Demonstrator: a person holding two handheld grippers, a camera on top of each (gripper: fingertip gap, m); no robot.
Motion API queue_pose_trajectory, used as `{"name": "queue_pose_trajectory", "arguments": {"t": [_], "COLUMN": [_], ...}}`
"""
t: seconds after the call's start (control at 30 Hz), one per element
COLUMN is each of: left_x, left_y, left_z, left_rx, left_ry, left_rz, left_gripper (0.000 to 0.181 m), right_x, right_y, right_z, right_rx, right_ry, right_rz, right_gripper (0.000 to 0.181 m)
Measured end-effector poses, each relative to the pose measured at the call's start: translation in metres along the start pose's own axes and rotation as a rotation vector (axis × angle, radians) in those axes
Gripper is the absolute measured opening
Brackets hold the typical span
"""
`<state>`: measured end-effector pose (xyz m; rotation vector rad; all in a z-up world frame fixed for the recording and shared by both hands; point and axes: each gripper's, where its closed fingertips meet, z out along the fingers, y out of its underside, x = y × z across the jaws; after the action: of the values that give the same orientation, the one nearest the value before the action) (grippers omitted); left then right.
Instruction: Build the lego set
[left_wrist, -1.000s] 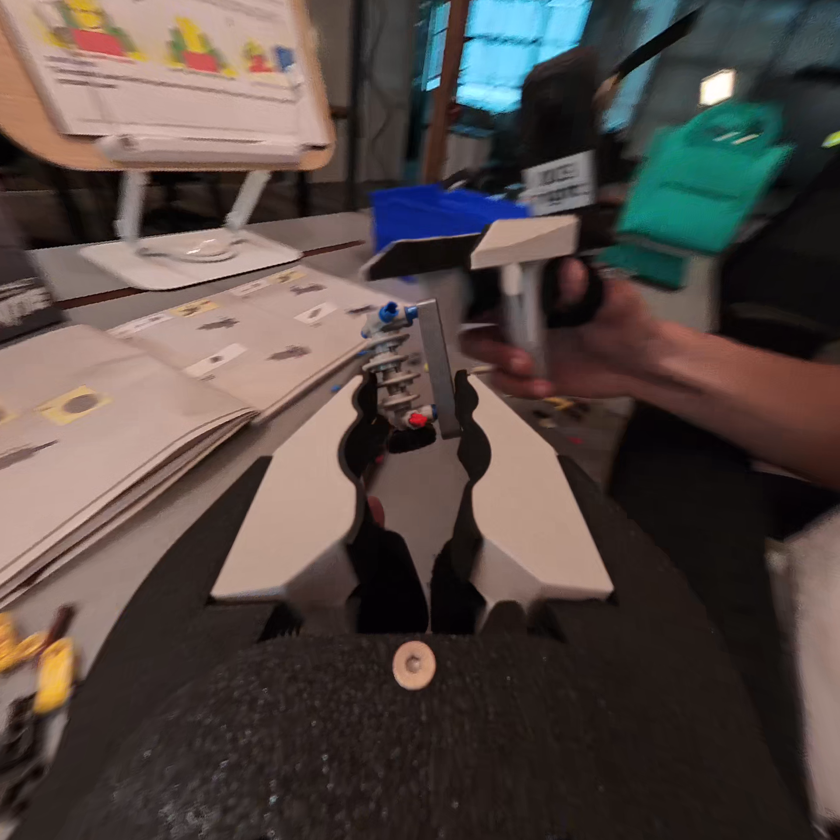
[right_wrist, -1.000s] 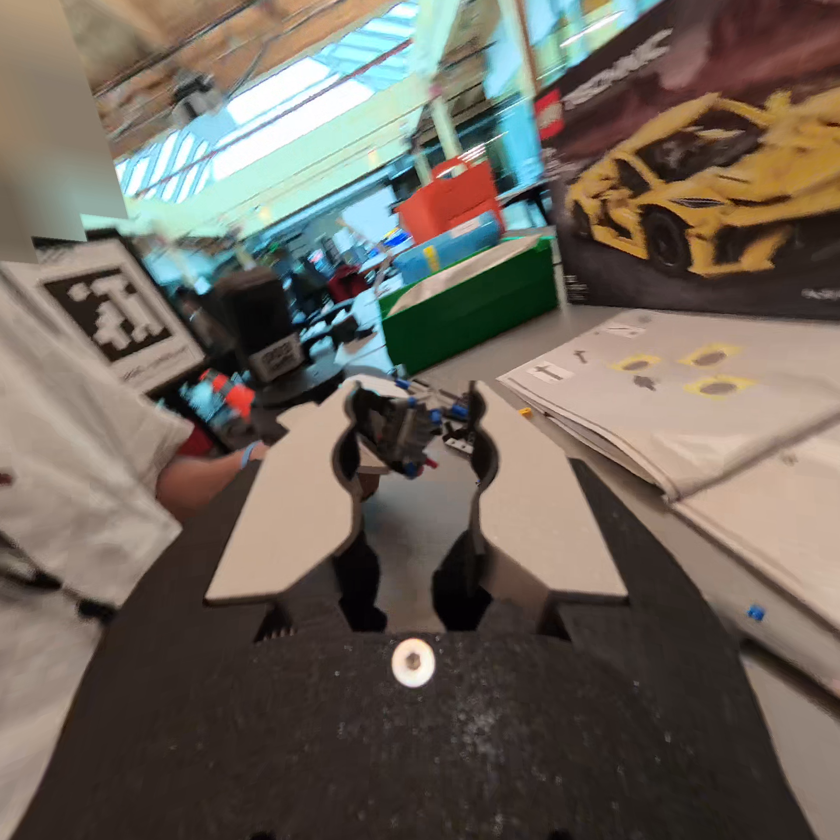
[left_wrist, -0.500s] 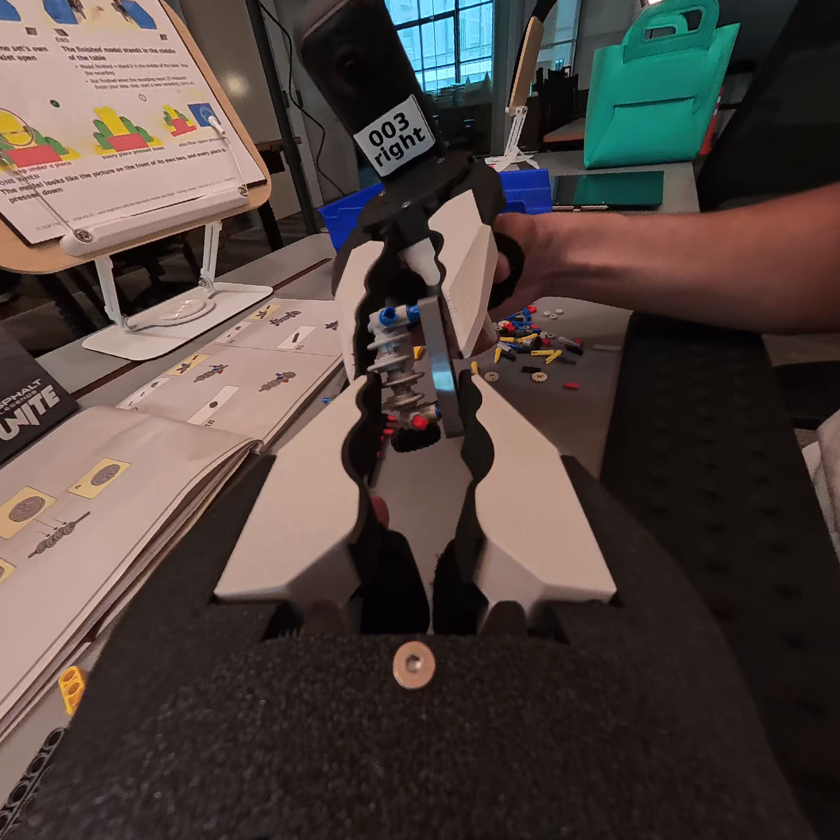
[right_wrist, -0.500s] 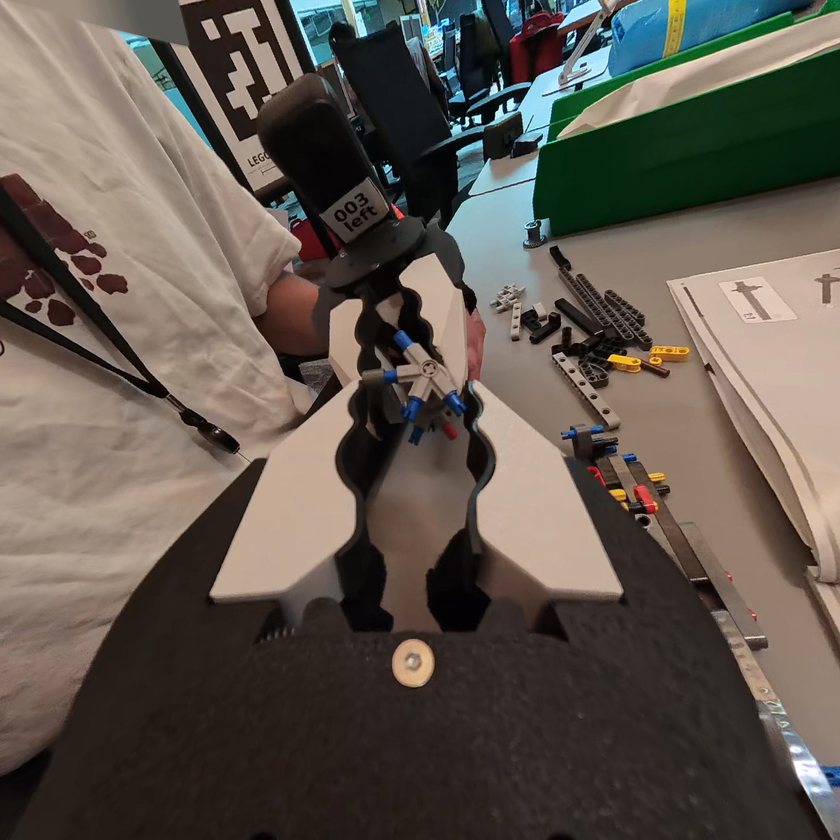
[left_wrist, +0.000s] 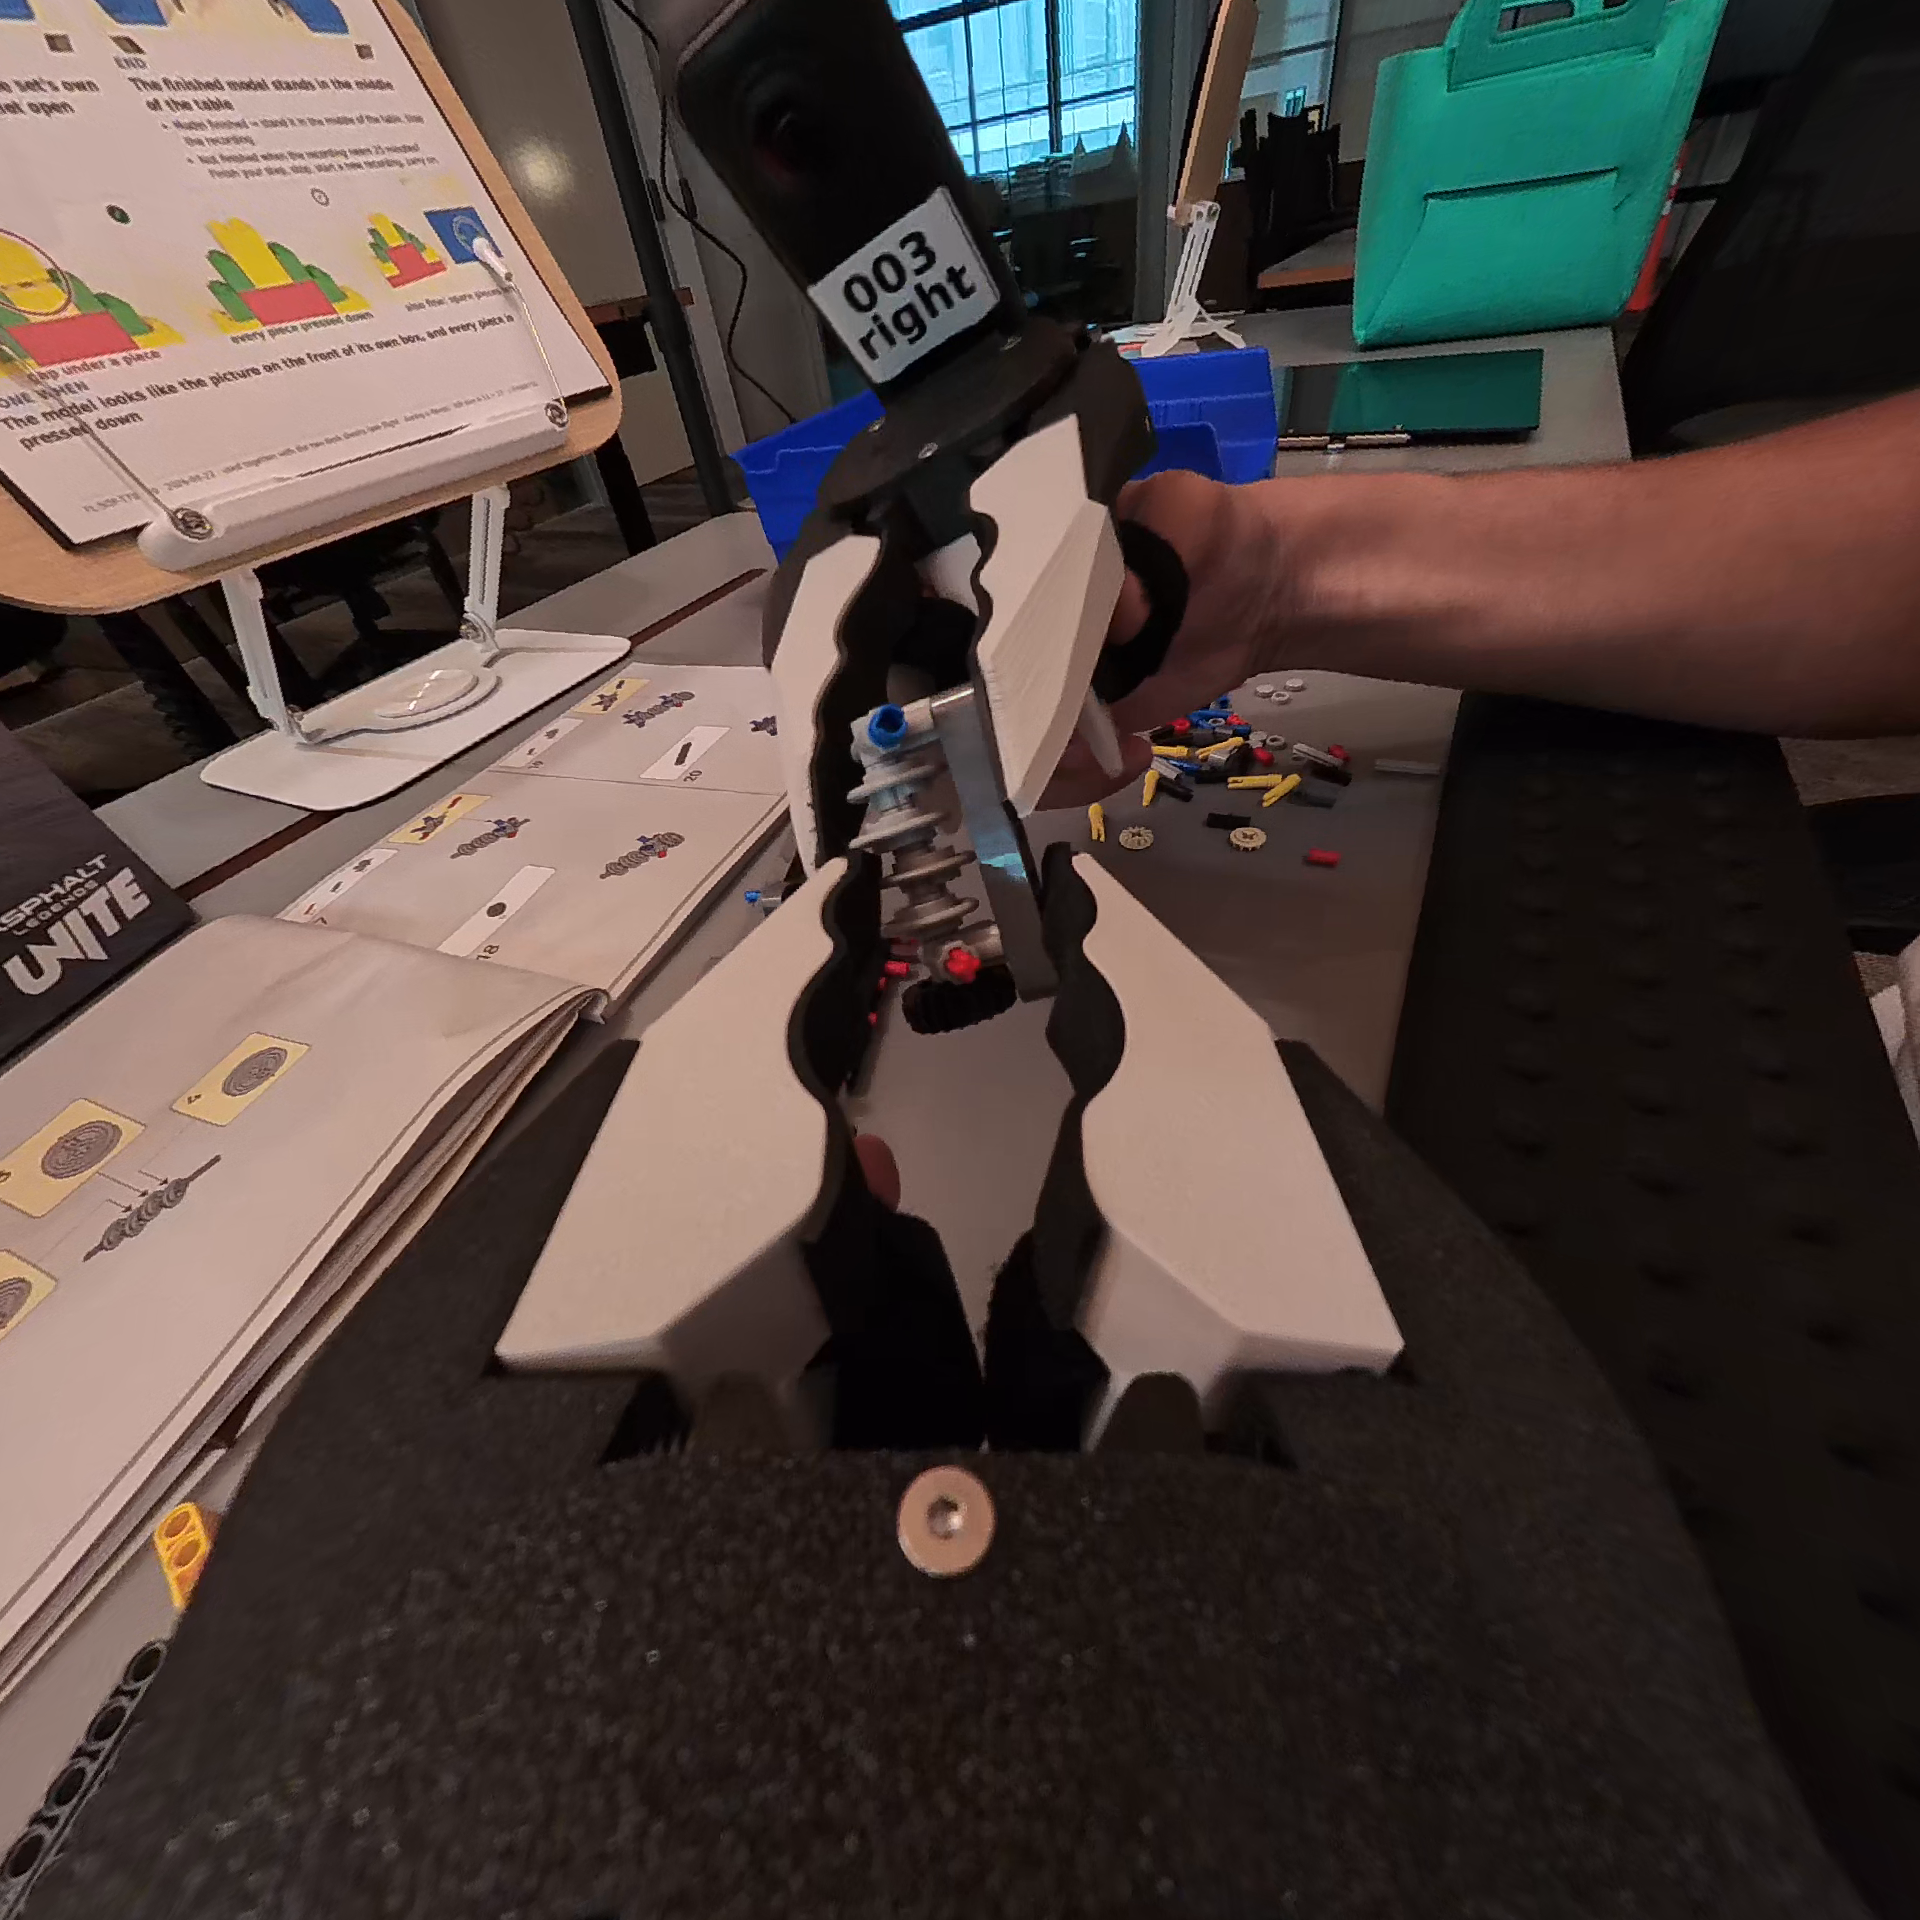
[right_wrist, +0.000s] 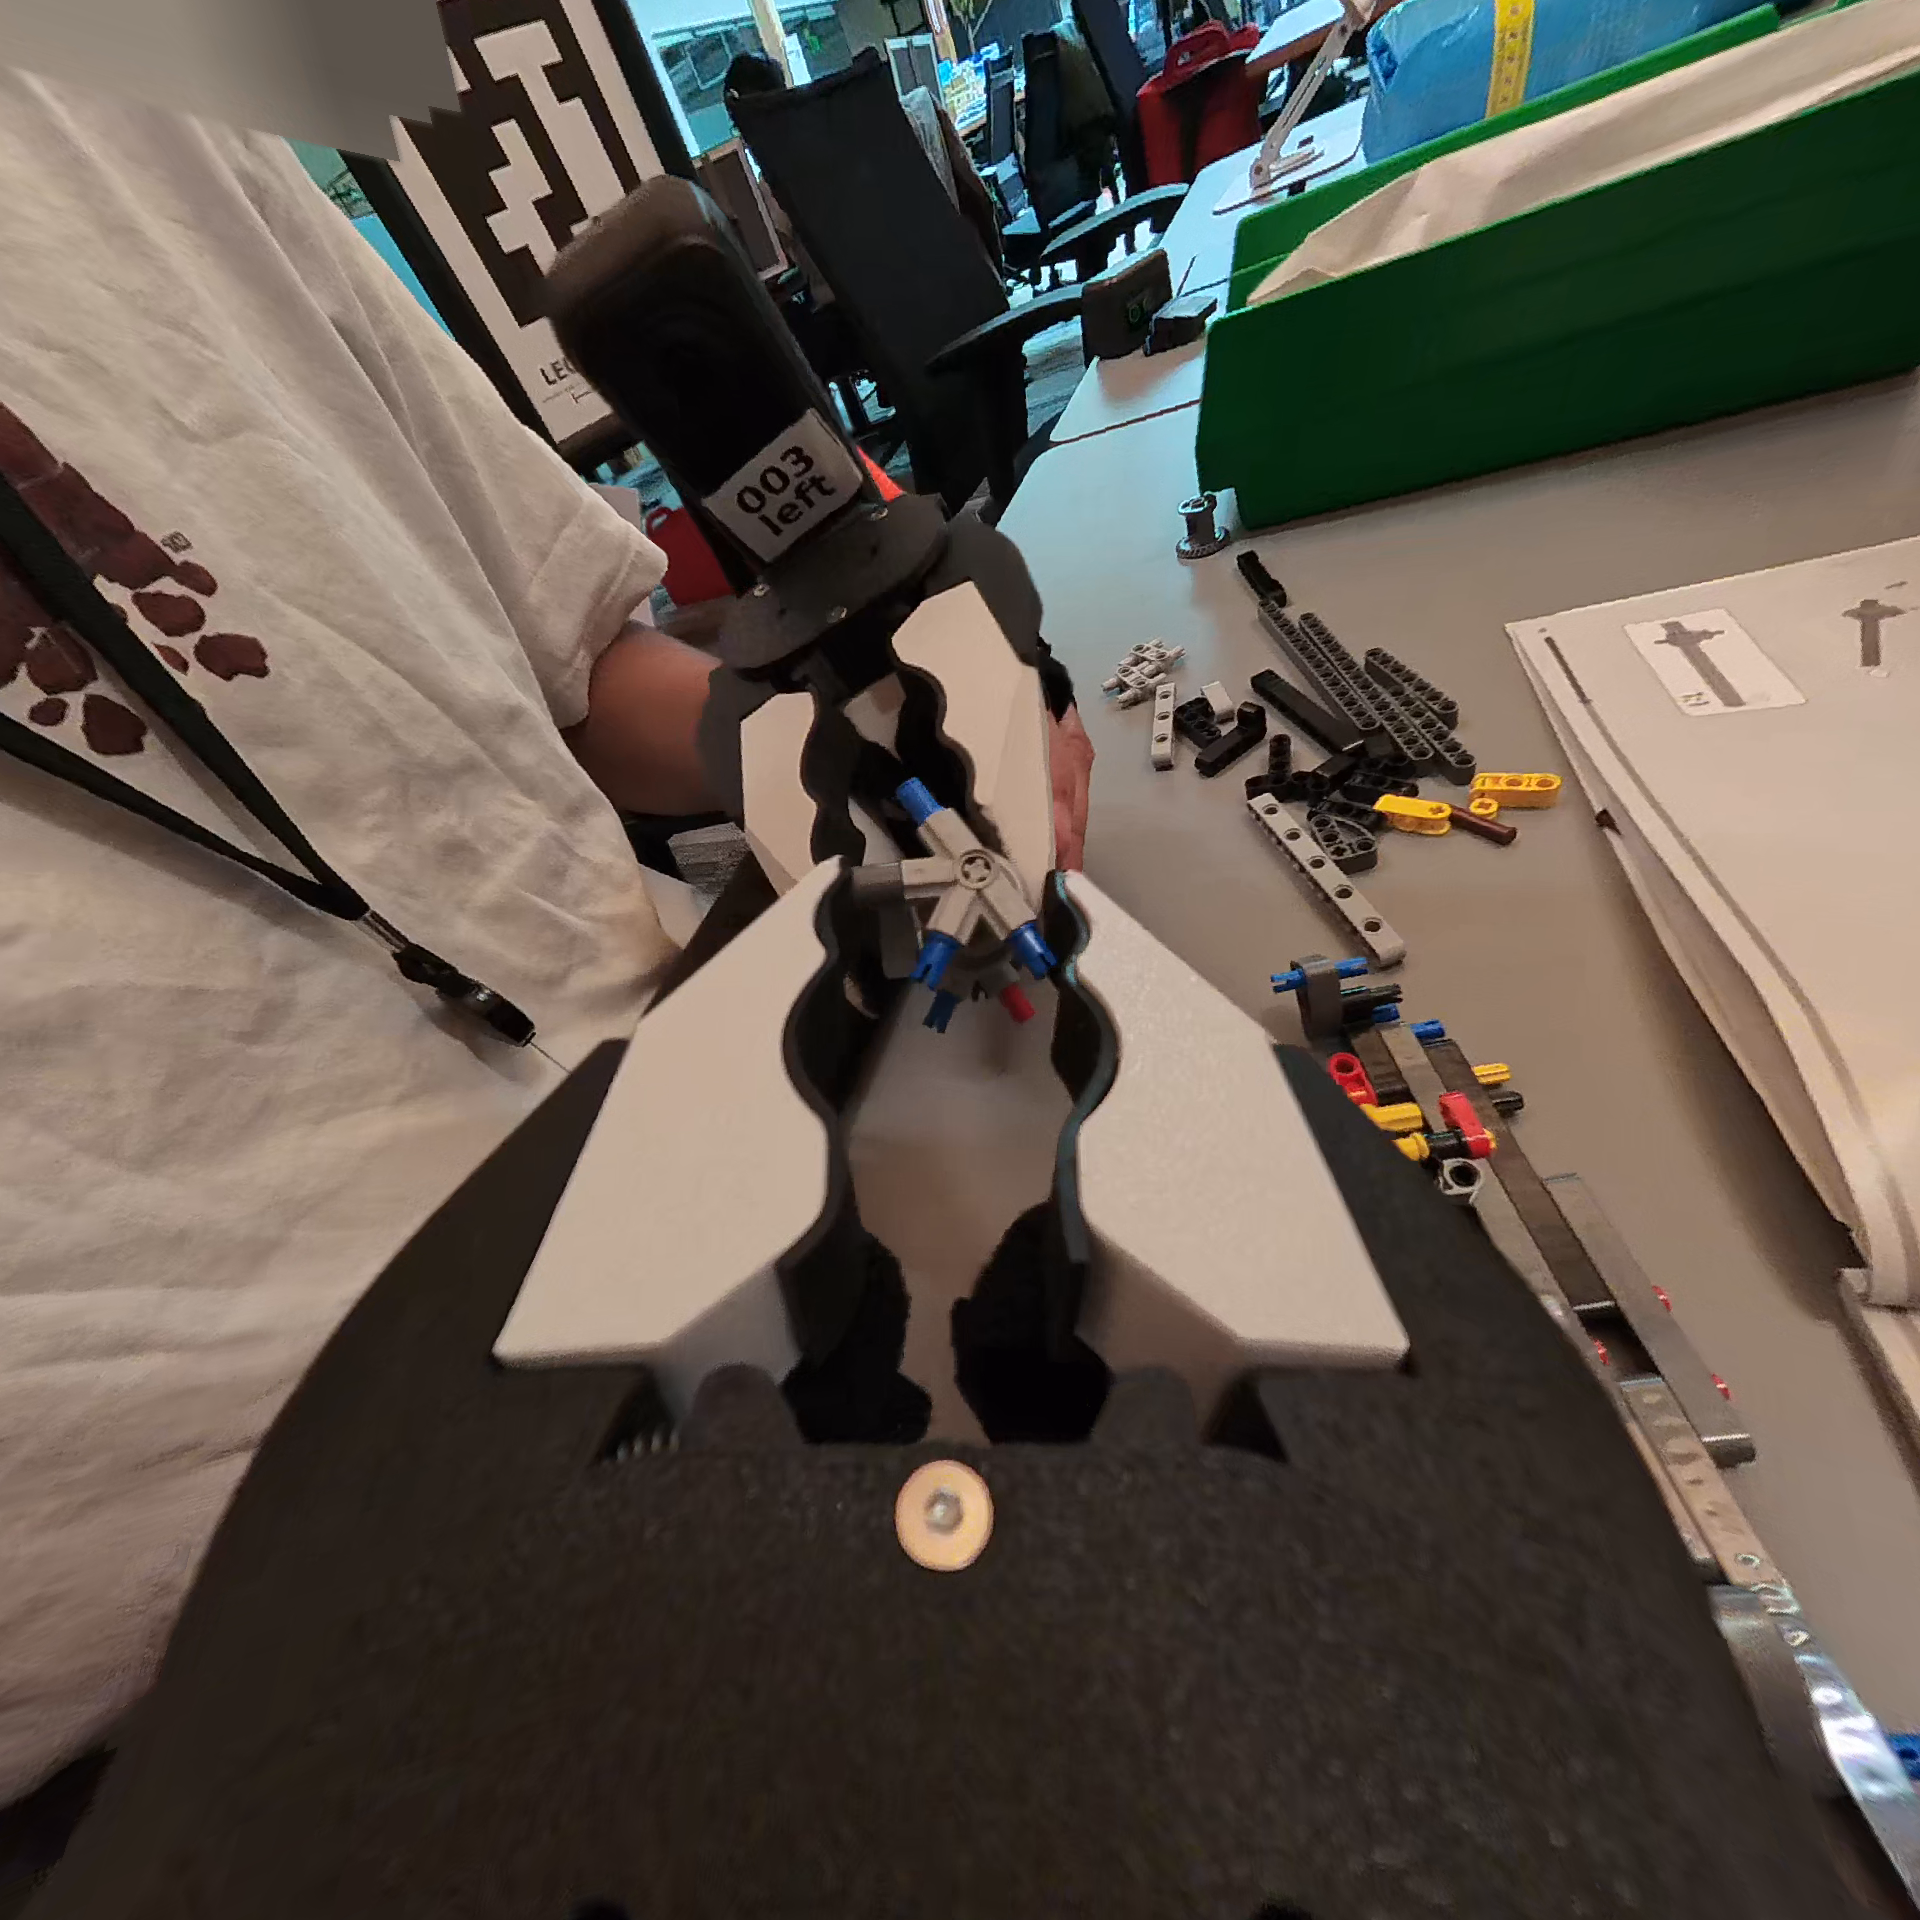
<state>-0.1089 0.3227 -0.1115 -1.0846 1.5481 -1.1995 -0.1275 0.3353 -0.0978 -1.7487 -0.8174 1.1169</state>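
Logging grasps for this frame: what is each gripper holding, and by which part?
The left gripper grips the small grey lego assembly at its lower end; the right gripper closes around its top, at the blue-pinned hub.

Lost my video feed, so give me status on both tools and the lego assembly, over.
Left tool shut on gear assembly. Right tool meets it head-on, closing around the same piece, grip unconfirmed. Assembly held above table. Nothing in the way.

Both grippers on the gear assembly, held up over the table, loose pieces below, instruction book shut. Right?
Not quite: the instruction book lies open, its pages spread on the table, as the left wrist view shows. The rest holds: the left gripper and right gripper both meet at the gear assembly, raised above the loose pieces.
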Motion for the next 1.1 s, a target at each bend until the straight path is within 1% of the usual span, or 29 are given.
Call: {"name": "queue_pose_trajectory", "arguments": {"t": [0.1, 0.2, 0.27, 0.33, 0.37, 0.43, 0.5, 0.53, 0.57, 0.63, 0.7, 0.8, 0.83, 0.87, 0.9, 1.0, 1.03, 1.1], "left_x": [0.000, -0.008, -0.019, -0.035, -0.038, -0.046, -0.051, -0.054, -0.055, -0.053, -0.051, -0.042, -0.036, -0.034, -0.032, -0.029, -0.031, -0.043], "left_y": [-0.002, -0.002, -0.008, -0.010, -0.009, -0.009, -0.008, -0.007, -0.006, -0.010, -0.013, -0.006, -0.003, 0.000, 0.002, 0.007, 0.009, 0.018], "left_z": [0.000, 0.002, 0.000, -0.003, -0.004, -0.007, -0.007, -0.008, -0.007, -0.006, -0.005, 0.000, 0.002, 0.001, -0.002, -0.017, -0.023, -0.037], "left_rx": [0.009, -0.004, 0.014, 0.011, 0.001, -0.014, -0.034, -0.050, -0.061, -0.042, -0.027, -0.048, -0.061, -0.072, -0.066, -0.052, -0.057, -0.083], "left_ry": [-0.002, -0.060, -0.143, -0.275, -0.310, -0.392, -0.450, -0.486, -0.500, -0.497, -0.490, -0.416, -0.370, -0.348, -0.315, -0.220, -0.207, -0.228], "left_rz": [-0.012, -0.029, -0.019, 0.006, 0.018, 0.031, 0.046, 0.058, 0.068, 0.058, 0.041, -0.002, -0.006, -0.018, -0.041, -0.119, -0.122, -0.103], "left_gripper": [0.030, 0.030, 0.030, 0.030, 0.030, 0.030, 0.030, 0.030, 0.030, 0.030, 0.029, 0.031, 0.035, 0.043, 0.048, 0.048, 0.048, 0.043], "right_x": [-0.002, 0.006, 0.017, 0.032, 0.036, 0.038, 0.024, 0.022, 0.020, 0.025, 0.028, 0.028, 0.028, 0.026, 0.023, 0.017, 0.017, 0.021], "right_y": [-0.002, -0.006, -0.011, -0.020, -0.023, -0.023, -0.029, -0.029, -0.032, -0.035, -0.033, -0.023, -0.021, -0.018, -0.014, 0.011, 0.024, 0.047], "right_z": [-0.001, -0.002, -0.008, -0.023, -0.030, -0.034, -0.020, -0.013, -0.006, -0.003, -0.002, -0.006, -0.009, -0.012, -0.016, -0.029, -0.035, -0.047], "right_rx": [0.025, 0.078, 0.111, 0.182, 0.215, 0.256, 0.313, 0.309, 0.312, 0.336, 0.313, 0.229, 0.201, 0.156, 0.084, -0.248, -0.384, -0.642], "right_ry": [-0.020, -0.013, 0.073, 0.231, 0.308, 0.423, 0.427, 0.452, 0.471, 0.543, 0.574, 0.608, 0.617, 0.621, 0.617, 0.601, 0.619, 0.655], "right_rz": [0.020, 0.094, 0.135, 0.156, 0.171, 0.230, 0.243, 0.253, 0.249, 0.263, 0.276, 0.309, 0.318, 0.310, 0.304, 0.311, 0.297, 0.226], "right_gripper": [0.034, 0.035, 0.054, 0.055, 0.052, 0.030, 0.024, 0.026, 0.026, 0.024, 0.011, 0.009, 0.008, 0.008, 0.008, 0.008, 0.008, 0.008]}}
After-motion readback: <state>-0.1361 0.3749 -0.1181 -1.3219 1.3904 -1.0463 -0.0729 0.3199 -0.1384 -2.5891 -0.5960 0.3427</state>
